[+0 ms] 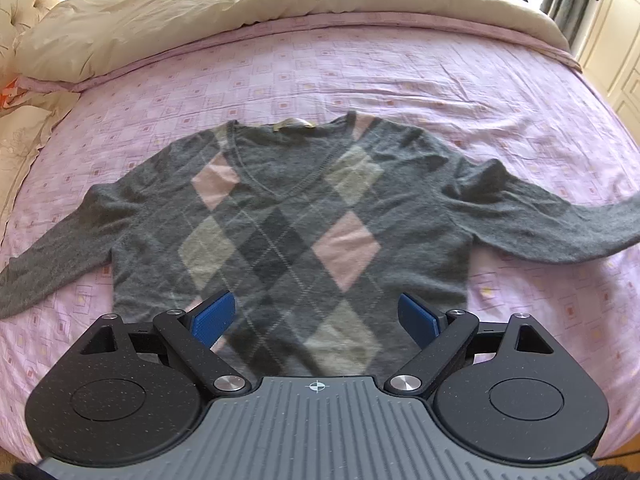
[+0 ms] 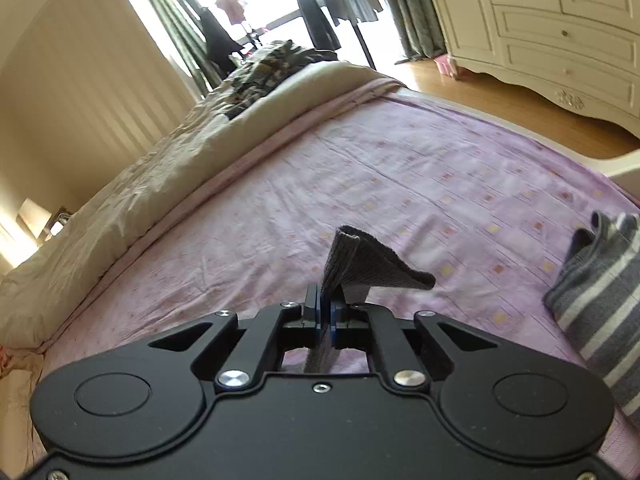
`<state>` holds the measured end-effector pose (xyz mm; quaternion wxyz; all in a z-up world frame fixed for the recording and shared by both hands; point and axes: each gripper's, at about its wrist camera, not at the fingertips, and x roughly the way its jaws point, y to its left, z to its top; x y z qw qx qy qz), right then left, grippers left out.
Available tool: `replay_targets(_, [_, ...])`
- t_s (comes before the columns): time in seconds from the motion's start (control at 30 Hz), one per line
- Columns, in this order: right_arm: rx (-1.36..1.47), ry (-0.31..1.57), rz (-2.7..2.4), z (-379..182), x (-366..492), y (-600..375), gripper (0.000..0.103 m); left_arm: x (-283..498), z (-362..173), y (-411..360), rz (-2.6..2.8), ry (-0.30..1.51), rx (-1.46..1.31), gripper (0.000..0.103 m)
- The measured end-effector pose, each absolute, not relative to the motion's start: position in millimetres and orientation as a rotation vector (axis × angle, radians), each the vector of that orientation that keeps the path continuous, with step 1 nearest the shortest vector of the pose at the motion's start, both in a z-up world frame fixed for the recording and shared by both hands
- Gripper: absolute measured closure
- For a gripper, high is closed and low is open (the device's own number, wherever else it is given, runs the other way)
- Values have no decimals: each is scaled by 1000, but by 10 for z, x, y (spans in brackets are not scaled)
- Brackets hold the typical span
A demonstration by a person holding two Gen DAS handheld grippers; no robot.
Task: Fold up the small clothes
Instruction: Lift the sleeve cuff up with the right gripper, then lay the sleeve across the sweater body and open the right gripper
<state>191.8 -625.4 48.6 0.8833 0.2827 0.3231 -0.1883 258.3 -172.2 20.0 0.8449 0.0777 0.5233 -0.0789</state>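
Observation:
A grey argyle sweater point(image 1: 280, 216) with pink and pale diamonds lies flat, front up, on the pink bedsheet point(image 1: 360, 64), both sleeves spread sideways. My left gripper point(image 1: 316, 316) hovers open above its lower hem, blue pads point(image 1: 212, 316) wide apart with nothing between them. The right sleeve point(image 1: 560, 228) runs off toward the right edge and looks lifted. In the right wrist view my right gripper point(image 2: 325, 312) is shut on the grey ribbed sleeve cuff point(image 2: 360, 264), which sticks up past the fingers above the bedsheet point(image 2: 400, 168).
A beige duvet point(image 1: 200, 12) is bunched along the far side of the bed, with dark patterned clothing point(image 2: 272, 68) on it. A grey striped garment point(image 2: 600, 304) lies at the right. A white wardrobe point(image 2: 560, 40) and wooden floor lie beyond the bed edge.

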Motion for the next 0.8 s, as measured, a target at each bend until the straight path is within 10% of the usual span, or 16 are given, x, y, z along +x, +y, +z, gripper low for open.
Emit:
replay_targets(0.37, [403,661,-115,1022,2901,-4122,91,2910,-3,-450,-198,1117,83,14])
replay_targets(0.8, [313,841,180,58,3686,-1588,91,3219,-113,774,-166,1123,105,14])
